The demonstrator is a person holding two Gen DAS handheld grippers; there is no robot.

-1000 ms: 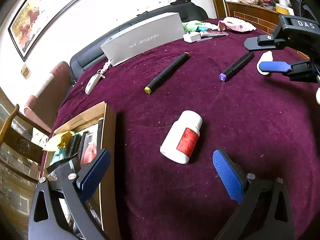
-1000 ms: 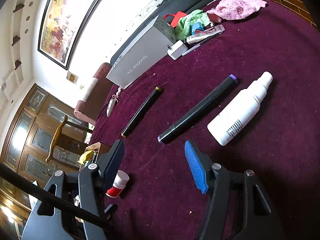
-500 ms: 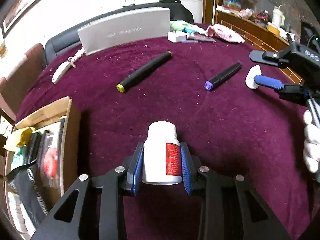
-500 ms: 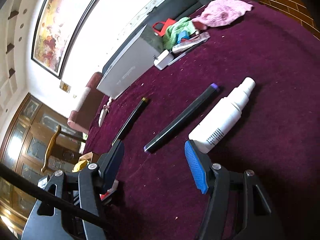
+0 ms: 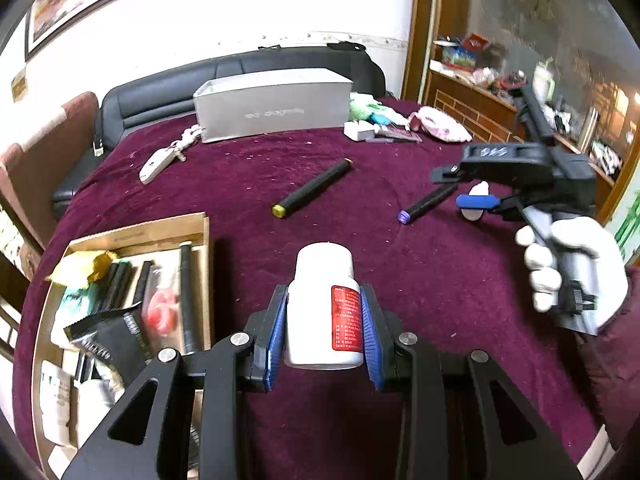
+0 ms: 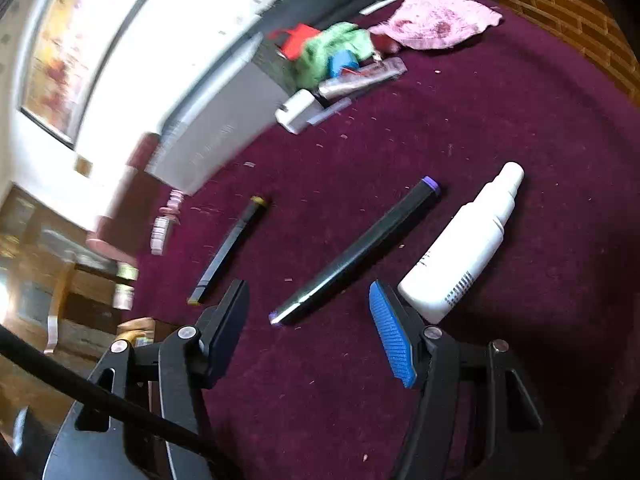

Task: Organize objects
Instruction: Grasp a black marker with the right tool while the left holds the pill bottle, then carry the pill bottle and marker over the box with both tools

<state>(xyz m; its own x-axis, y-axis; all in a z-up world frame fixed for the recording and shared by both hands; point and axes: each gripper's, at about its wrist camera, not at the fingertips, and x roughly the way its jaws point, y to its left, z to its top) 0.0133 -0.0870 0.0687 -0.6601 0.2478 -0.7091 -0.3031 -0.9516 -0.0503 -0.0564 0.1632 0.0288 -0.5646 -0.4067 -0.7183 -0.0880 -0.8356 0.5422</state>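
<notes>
Left gripper (image 5: 324, 334) has the white pill bottle (image 5: 325, 320) clamped between its blue pads, red label facing up and to the right, cap pointing away across the maroon tablecloth (image 5: 440, 280). Whether the bottle is clear of the cloth, I can't tell. Just to its left sits the cardboard box (image 5: 160, 228), open-topped and crowded with pens and packets, its near wall close beside the left finger.

Right gripper (image 6: 308, 328) is wide open, holding nothing — the purple-capped marker (image 6: 356, 252) lies between its fingers' line of sight, its near tip just ahead of the gap. The white spray bottle (image 6: 464, 248) lies right beside the blue right pad (image 6: 394, 340), touching or nearly so. The yellow-capped marker (image 6: 228, 252) lies further left, apart from the rest.

Open cloth stretches on the right side toward the brick edge; the grey carton (image 5: 272, 110) and pink cloth (image 6: 436, 20) hold the far edge.
</notes>
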